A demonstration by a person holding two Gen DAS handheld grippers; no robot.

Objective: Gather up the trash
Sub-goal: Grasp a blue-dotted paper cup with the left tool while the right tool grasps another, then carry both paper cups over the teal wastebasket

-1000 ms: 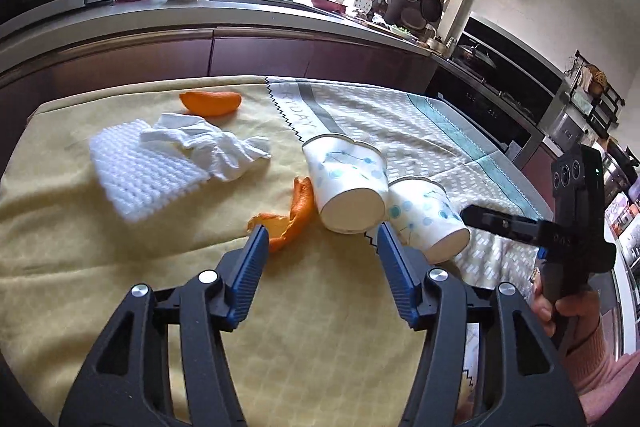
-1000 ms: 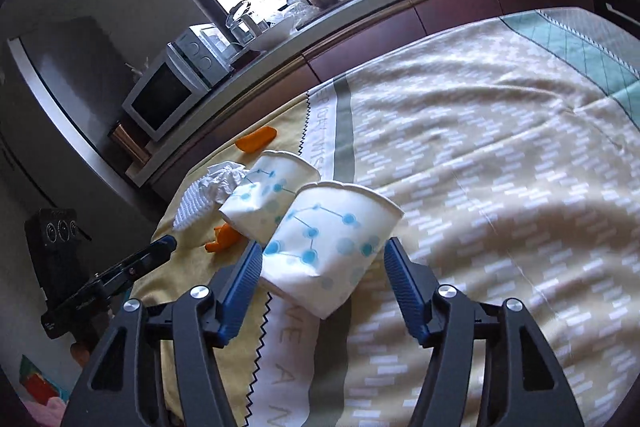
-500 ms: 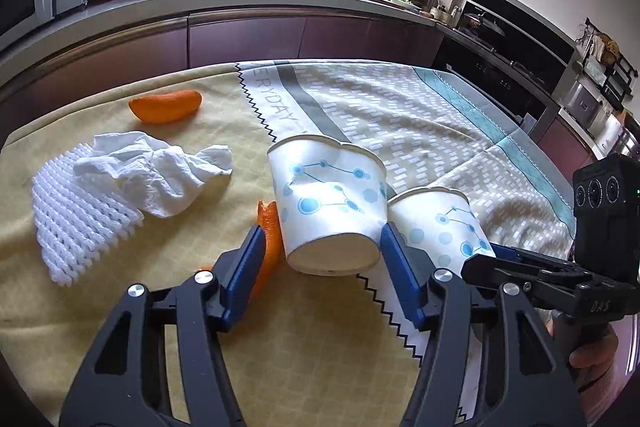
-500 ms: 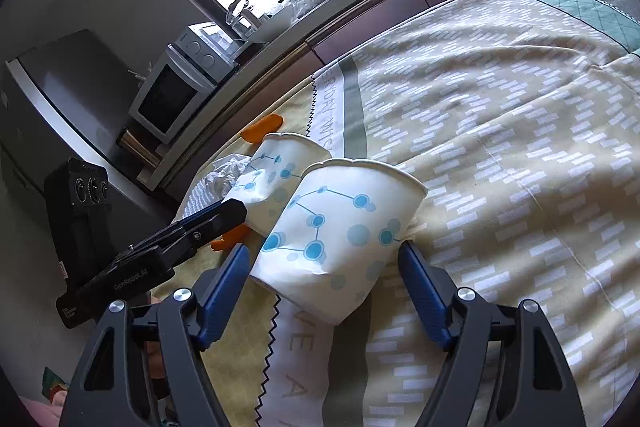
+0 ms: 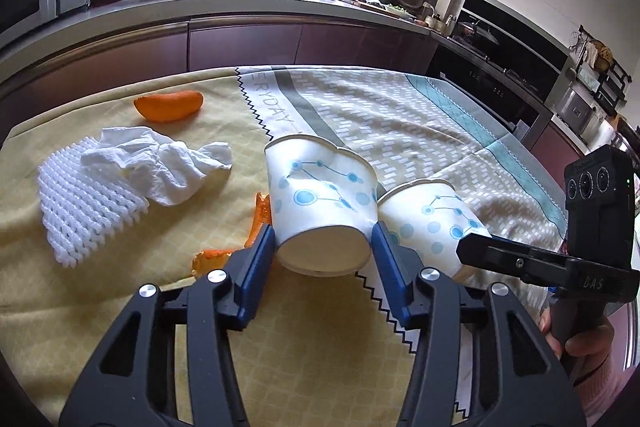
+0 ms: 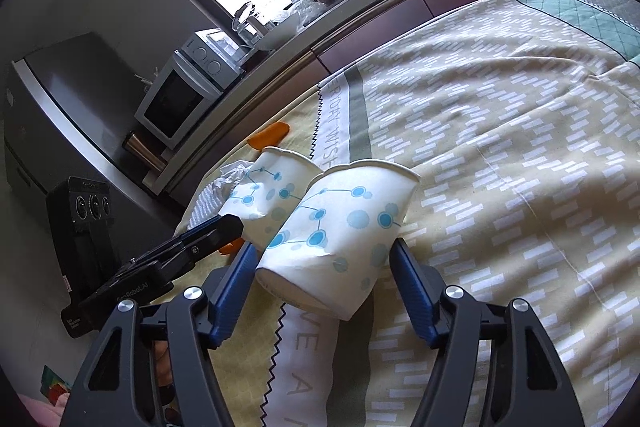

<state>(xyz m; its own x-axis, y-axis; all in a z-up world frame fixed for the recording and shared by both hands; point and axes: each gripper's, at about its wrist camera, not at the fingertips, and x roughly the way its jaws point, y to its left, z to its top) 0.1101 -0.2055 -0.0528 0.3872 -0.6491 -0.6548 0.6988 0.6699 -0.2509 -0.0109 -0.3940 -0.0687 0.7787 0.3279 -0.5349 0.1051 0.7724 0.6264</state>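
Observation:
Two white paper cups with blue dots lie on their sides on the tablecloth, touching. My left gripper has its blue pads against both sides of the left cup, near its base. My right gripper is open around the base of the right cup, pads close to it with a gap on the right. The right cup also shows in the left wrist view. A crumpled white tissue, a white foam net and orange peels lie to the left.
The table has a yellow, grey and teal cloth. A kitchen counter with a microwave, bowls and a sink tap runs behind it. An oven range stands at the right.
Both grippers have moved forward onto the cups. The left jaws have narrowed onto the left cup. The right jaws now straddle the right cup's base.

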